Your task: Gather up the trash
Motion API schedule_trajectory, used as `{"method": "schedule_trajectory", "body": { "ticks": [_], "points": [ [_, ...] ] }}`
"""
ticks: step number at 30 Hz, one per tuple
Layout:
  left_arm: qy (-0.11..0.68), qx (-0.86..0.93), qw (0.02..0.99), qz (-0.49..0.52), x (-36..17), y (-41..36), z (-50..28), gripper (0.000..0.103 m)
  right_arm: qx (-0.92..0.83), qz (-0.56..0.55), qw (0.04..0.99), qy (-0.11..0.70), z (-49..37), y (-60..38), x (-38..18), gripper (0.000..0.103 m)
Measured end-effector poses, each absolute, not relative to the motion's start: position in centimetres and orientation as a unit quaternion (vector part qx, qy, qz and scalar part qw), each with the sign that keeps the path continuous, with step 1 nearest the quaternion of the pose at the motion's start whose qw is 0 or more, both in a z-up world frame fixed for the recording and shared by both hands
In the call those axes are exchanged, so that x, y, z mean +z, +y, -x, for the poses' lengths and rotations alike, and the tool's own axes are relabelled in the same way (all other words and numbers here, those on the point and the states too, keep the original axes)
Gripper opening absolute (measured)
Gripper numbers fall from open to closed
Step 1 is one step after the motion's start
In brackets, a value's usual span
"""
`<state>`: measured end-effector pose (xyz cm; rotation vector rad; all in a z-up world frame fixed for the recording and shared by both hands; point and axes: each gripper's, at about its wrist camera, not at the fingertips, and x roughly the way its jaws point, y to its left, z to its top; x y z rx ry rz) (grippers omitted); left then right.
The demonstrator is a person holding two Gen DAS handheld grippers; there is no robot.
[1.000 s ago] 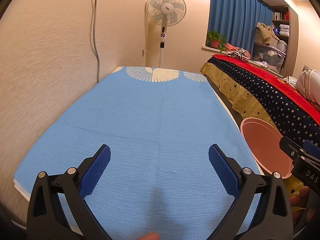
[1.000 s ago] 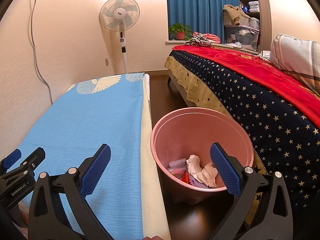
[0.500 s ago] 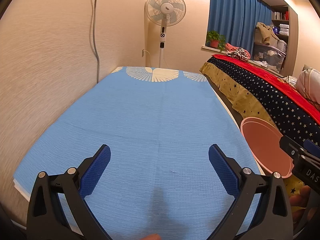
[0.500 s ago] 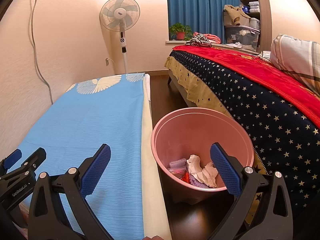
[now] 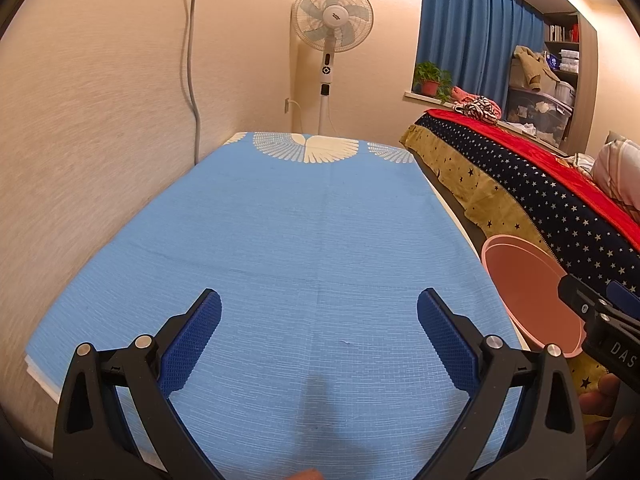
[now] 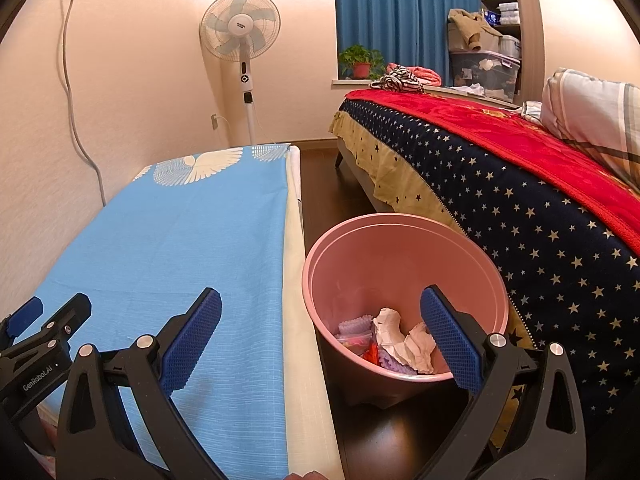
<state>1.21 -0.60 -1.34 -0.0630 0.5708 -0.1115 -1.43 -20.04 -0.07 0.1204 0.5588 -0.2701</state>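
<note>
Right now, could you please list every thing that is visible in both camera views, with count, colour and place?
table cloth: 1, light blue with white wing print, covering the table along the wall
bin: 1, pink, on the dark floor between table and bed
trash: several crumpled pieces, white, purple, red, inside the bin
bed cover: 1, navy with stars, red blanket on top, on the right
pillow: 1, pale plaid, on the bed
fan: 1, white, standing beyond the table's far end
plant: 1, green in a red pot, on the window sill
curtain: 1, blue, at the window
left gripper: 1, black with blue pads, open, above the cloth
right gripper: 1, black with blue pads, open, above the bin and the table edge
</note>
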Motion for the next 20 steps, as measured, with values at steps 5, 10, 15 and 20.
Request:
{"method": "schedule_trajectory", "body": {
  "ticks": [5, 10, 15, 20],
  "points": [
    [0.280, -0.059, 0.958, 0.030, -1.36, -0.61, -1.23, 0.095, -0.135, -0.060, 0.950, 0.276, 1.50, -20.05, -0.31, 0.098],
    [0.278, -0.061, 0.958, 0.029, -1.30, -0.62, -1.17, 0.095, -0.135, -0.058, 0.950, 0.277, 1.50, -20.03, -0.37, 0.098],
    [0.278, -0.058, 0.958, 0.029, -1.20, -0.59, -1.06, 0.095, -0.135, -0.058, 0.949, 0.278, 1.63, -20.10, -0.44, 0.098],
    [0.281, -0.053, 0.958, 0.032, -1.17, -0.46, -1.22, 0.095, -0.135, -0.058, 0.949, 0.278, 1.56, -20.06, -0.40, 0.098]
  ]
}}
